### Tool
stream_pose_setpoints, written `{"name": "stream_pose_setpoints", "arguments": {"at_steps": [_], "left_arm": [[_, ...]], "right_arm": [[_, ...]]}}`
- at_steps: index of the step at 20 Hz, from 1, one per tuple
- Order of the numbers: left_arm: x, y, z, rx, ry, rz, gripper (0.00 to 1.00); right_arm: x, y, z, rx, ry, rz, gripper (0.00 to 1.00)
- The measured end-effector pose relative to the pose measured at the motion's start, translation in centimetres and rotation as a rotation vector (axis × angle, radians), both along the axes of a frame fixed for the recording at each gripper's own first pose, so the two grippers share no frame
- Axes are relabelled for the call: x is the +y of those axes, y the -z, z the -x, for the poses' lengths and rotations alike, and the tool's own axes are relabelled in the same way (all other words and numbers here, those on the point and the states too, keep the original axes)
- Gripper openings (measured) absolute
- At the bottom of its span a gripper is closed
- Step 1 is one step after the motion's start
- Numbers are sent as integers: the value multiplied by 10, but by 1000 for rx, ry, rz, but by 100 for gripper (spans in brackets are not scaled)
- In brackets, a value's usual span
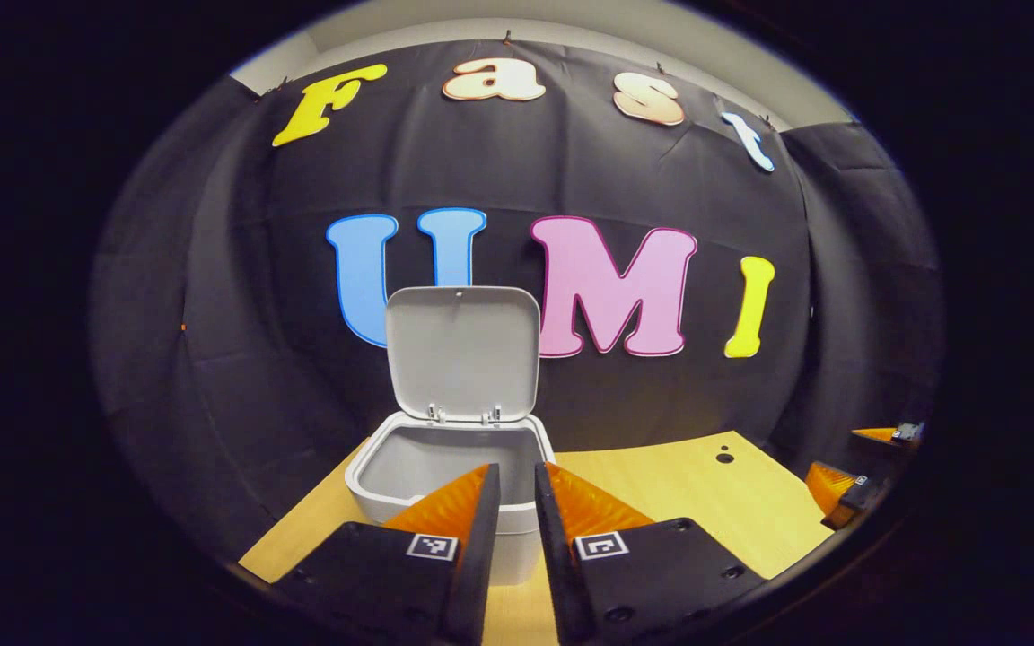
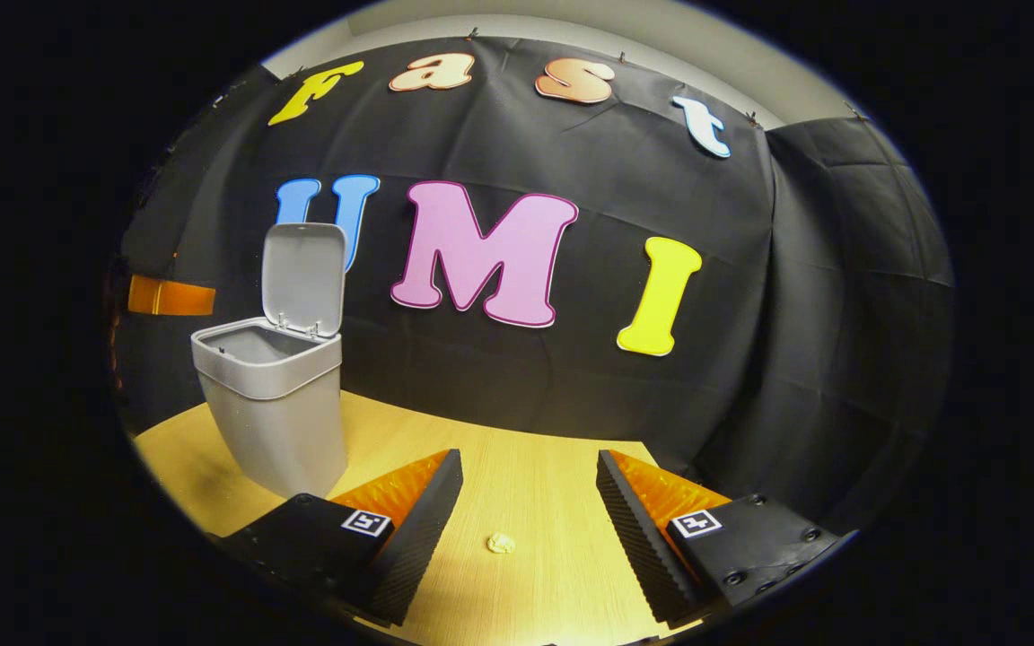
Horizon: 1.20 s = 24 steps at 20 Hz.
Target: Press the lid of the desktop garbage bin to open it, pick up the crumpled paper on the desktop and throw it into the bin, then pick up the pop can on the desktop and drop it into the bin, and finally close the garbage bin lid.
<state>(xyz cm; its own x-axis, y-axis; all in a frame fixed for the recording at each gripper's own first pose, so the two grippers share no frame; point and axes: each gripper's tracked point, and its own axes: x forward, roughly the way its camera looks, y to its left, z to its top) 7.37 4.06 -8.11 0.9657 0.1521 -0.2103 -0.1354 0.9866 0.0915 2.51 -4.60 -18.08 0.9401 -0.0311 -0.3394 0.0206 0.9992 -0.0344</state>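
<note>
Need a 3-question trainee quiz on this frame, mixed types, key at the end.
1. True or false: the bin lid stands open above the garbage bin.
2. In the right gripper view, the crumpled paper lies: A) inside the bin; B) on the desktop ahead of the right gripper, between its fingers' lines; C) clamped in the jaws.
3. Fill in: in the left gripper view, the left gripper has its fingers nearly ____ in front of the bin.

Key: 1 true. 2 B. 3 together, with a narrow gap between them and nothing held.
</note>
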Motion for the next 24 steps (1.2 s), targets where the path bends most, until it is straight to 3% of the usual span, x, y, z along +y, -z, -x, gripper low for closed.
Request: {"name": "stream_pose_setpoints", "arguments": {"at_steps": [5,6,8,11,13,16,24], "left_arm": [[-37,-13,26,-66,82,-46,65],[-45,-14,28,-72,96,-45,86],[-45,-17,31,-75,73,-63,98],[-55,-17,36,-77,91,-57,96],[-50,-12,39,-55,79,-105,96],[-41,-10,41,-37,55,-169,97],[3,16,38,57,-49,-212,96]], "right_arm": [[3,14,4,33,-17,-1,97],[3,22,6,54,-20,-5,97],[5,43,4,116,-33,-7,97],[8,88,-2,243,-78,15,97],[9,118,-8,341,-105,1,97],[11,156,-18,450,-99,-49,97],[12,273,-41,736,-84,-68,98]]}}
